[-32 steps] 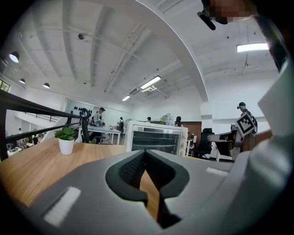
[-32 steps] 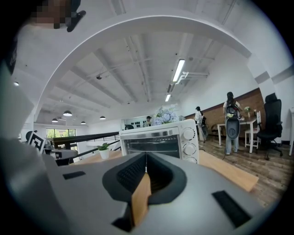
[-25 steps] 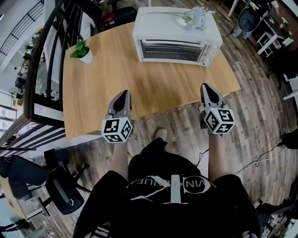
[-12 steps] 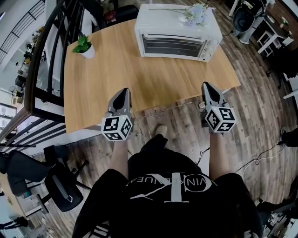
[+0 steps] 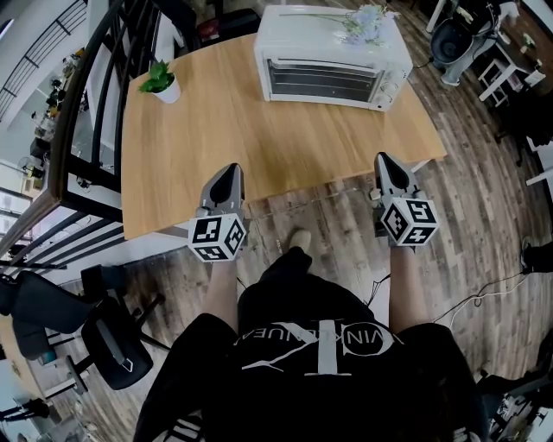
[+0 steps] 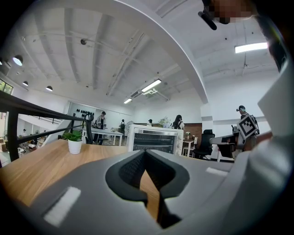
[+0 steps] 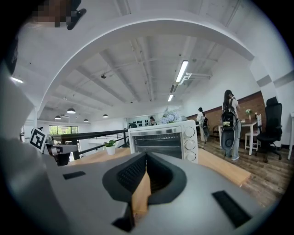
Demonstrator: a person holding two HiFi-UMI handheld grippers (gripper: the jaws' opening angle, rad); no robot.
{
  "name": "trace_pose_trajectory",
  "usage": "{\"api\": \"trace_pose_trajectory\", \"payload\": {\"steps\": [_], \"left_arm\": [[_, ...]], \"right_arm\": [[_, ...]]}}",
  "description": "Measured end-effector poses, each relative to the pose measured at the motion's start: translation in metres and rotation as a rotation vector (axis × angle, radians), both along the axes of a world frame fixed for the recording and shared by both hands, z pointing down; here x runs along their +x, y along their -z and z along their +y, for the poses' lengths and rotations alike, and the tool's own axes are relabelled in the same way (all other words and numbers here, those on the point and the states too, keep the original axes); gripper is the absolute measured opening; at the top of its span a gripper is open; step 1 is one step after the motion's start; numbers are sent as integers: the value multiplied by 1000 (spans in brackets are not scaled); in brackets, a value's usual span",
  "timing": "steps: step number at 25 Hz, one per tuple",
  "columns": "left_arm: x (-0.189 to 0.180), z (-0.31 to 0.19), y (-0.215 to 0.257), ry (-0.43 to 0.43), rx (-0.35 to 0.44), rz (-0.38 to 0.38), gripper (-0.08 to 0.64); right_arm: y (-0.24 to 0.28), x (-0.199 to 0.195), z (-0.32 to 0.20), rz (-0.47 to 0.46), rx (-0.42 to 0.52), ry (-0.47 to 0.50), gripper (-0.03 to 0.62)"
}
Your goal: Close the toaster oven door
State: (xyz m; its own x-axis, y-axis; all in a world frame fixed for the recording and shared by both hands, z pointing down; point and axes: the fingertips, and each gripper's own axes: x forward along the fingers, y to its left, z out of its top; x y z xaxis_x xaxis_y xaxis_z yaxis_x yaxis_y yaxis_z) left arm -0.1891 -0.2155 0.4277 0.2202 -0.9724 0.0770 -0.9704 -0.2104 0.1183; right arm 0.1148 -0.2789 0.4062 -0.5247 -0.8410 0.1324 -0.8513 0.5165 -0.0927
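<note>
- Head view: I see the toaster oven at the far edge of the wooden surface, its door up against the front, flowers on top, and a potted plant well to its left. The left hand-held gripper and the right hand-held gripper hover at the near edge, well apart from the oven.
- Left gripper view: jaws pressed together at the tips, nothing between them.
- Right gripper view: jaws likewise closed and empty, pointing at the oven's front.
</note>
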Motion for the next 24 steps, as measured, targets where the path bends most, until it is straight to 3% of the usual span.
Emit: {"api": "trace_pose_trajectory", "payload": {"steps": [24], "left_arm": [[5, 25, -2, -1, -4, -5, 11]], "right_arm": [[1, 7, 23, -16, 6, -8, 15]]}}
